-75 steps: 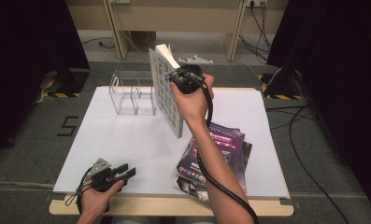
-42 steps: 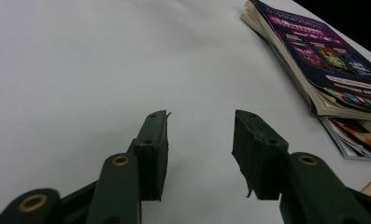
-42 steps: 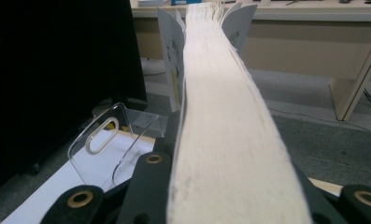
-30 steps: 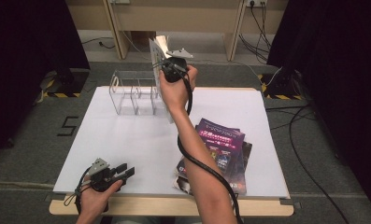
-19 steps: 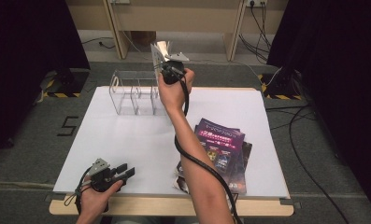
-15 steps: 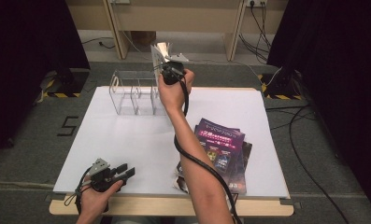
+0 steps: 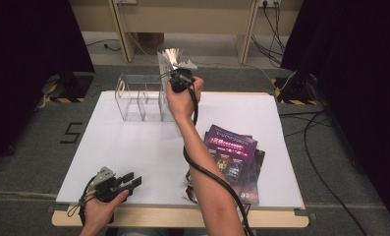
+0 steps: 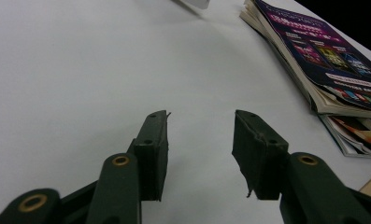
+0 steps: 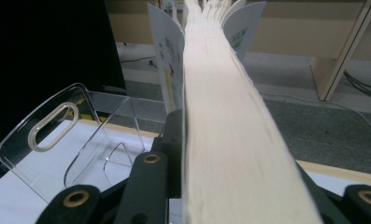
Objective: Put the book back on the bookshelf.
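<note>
My right gripper (image 7: 175, 74) holds a thick magazine (image 7: 169, 58) upright by its edge, over the right end of a clear acrylic rack (image 7: 138, 96) at the back of the table. In the right gripper view the magazine's page edge (image 9: 220, 116) fills the gap between the jaws, its covers splay at the top, and the left finger (image 9: 173, 140) lies against it. These jaws have just been opening a little with the magazine still between them. My left gripper (image 7: 130, 182) rests open near the table's front left edge, with nothing between its fingers (image 8: 155, 140).
A stack of purple-covered magazines (image 7: 232, 157) lies at the front right of the white table sheet (image 7: 133, 142), also to the right in the left gripper view (image 8: 323, 60). The rack's left compartments (image 9: 57, 135) hold nothing. Dark curtains and cables surround the table.
My right hand has carried the magazine back from the table's middle to the rack and lowered it slightly. The left gripper has stayed where it was.
</note>
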{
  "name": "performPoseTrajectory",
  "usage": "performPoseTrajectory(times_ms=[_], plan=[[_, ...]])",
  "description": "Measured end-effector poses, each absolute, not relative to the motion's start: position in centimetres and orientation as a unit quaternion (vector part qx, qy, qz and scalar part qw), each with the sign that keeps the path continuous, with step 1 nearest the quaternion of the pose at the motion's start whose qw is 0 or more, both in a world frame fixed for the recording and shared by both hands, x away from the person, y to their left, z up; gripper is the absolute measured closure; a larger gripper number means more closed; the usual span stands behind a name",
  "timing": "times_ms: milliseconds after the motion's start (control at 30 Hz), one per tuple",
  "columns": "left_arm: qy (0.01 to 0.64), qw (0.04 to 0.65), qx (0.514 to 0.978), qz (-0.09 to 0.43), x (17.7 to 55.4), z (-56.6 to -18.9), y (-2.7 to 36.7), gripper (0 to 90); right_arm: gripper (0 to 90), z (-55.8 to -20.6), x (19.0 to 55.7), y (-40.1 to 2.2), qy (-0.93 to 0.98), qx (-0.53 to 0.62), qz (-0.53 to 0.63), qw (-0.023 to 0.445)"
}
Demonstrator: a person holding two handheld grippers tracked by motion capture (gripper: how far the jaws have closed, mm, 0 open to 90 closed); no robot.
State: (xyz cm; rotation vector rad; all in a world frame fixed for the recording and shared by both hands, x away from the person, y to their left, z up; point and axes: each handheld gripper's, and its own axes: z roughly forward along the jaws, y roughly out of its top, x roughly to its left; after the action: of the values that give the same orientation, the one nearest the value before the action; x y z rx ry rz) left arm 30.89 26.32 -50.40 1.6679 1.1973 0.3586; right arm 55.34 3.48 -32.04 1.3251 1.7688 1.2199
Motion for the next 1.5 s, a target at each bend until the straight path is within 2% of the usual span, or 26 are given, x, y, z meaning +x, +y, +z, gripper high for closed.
performPoseTrajectory(times_ms=[167, 633, 767, 1067, 1500], plan=[[0.495, 0.505, 0.692, 0.149, 30.8, -50.4, 26.2, 54.9, 66.6, -31.9, 54.9, 3.3, 0.679, 0.500, 0.450, 0.293], [0.496, 0.504, 0.692, 0.149, 30.9, -50.4, 26.4, 54.9, 63.0, -31.4, 54.2, 2.8, 0.686, 0.492, 0.459, 0.277], [0.495, 0.504, 0.692, 0.149, 30.9, -50.4, 26.3, 55.0, 64.3, -31.4, 54.1, 2.7, 0.690, 0.492, 0.455, 0.274], [0.496, 0.503, 0.692, 0.148, 30.9, -50.4, 26.3, 54.9, 74.1, -31.3, 54.6, 2.8, 0.697, 0.503, 0.434, 0.270], [0.496, 0.505, 0.690, 0.147, 30.9, -50.4, 26.4, 54.9, 74.8, -30.9, 55.3, 3.5, 0.686, 0.499, 0.445, 0.288]])
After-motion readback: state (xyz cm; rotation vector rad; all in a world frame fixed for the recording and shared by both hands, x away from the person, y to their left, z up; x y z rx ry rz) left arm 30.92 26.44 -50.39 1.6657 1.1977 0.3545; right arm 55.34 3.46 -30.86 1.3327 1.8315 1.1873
